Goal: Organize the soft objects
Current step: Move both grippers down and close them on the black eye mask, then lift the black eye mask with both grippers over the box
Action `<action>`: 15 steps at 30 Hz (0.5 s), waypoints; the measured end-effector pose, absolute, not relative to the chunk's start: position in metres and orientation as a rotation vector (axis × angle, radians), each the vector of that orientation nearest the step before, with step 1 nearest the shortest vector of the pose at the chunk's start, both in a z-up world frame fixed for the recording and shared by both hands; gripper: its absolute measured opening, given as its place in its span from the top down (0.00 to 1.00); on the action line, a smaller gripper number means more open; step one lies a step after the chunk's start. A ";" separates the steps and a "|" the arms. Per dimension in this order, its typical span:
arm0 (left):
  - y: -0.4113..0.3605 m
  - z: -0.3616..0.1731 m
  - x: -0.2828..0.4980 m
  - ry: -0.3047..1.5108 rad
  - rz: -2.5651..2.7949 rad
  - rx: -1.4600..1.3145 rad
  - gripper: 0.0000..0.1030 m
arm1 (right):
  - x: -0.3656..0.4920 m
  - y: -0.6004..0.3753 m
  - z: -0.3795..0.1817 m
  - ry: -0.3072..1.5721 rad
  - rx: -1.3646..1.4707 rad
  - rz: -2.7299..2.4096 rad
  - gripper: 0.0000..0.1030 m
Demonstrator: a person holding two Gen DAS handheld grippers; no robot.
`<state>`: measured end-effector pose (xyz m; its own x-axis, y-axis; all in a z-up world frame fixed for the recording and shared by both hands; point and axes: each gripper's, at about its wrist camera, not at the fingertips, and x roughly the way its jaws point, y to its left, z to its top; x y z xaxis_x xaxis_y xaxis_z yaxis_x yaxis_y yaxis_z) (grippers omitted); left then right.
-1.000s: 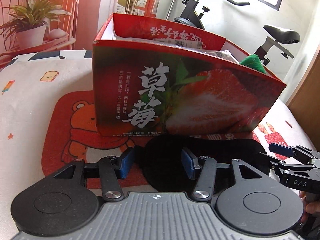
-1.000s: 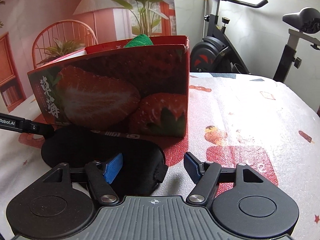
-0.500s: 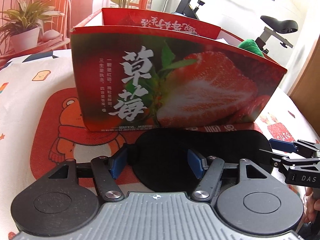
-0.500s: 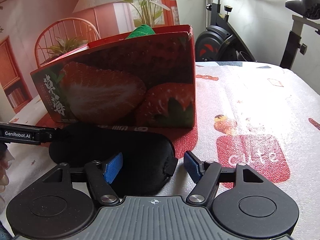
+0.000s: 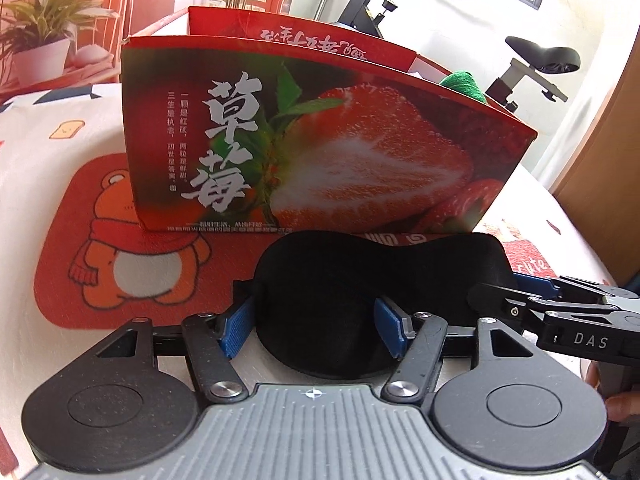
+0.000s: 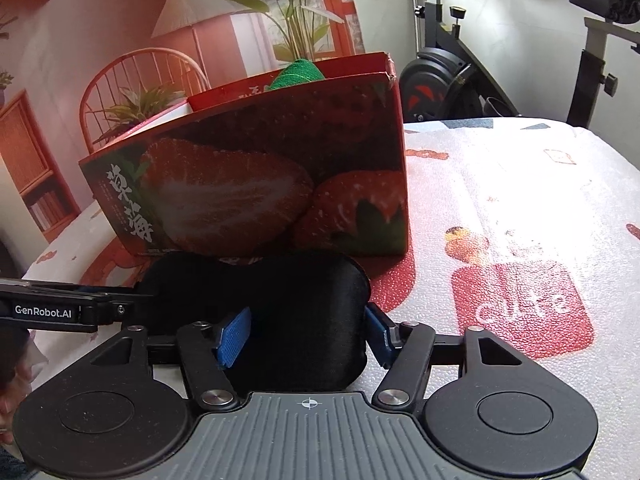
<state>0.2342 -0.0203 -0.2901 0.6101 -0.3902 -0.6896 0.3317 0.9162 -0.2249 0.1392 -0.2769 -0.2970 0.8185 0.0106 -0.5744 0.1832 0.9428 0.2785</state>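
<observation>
We see the black eye mask (image 5: 360,292) lying flat on the counter (image 6: 520,184) just before the strawberry box (image 5: 320,152), our left tongs (image 5: 314,330) part-open around one end and our right tongs (image 6: 306,334) closing around the other, pads not clearly pressing.

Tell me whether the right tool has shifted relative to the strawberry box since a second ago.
Yes. The right tool is closer to the strawberry box, now straddling the black eye mask.

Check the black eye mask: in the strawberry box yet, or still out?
Out. The eye mask lies spread flat on the tablecloth in front of the strawberry box.
</observation>
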 end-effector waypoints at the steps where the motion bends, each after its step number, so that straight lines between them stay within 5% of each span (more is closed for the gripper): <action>1: -0.021 -0.290 0.233 0.817 -0.418 -0.082 0.36 | 0.138 -0.276 -0.296 0.604 0.332 -0.091 0.48; 6: -0.026 -0.290 0.230 0.825 -0.427 -0.107 0.41 | 0.136 -0.273 -0.292 0.596 0.324 -0.078 0.56; 12: -0.029 -0.287 0.227 0.813 -0.477 -0.110 0.77 | 0.130 -0.271 -0.288 0.591 0.319 -0.060 0.61; 15: -0.029 -0.282 0.221 0.785 -0.482 -0.100 0.82 | 0.129 -0.268 -0.285 0.587 0.316 -0.042 0.70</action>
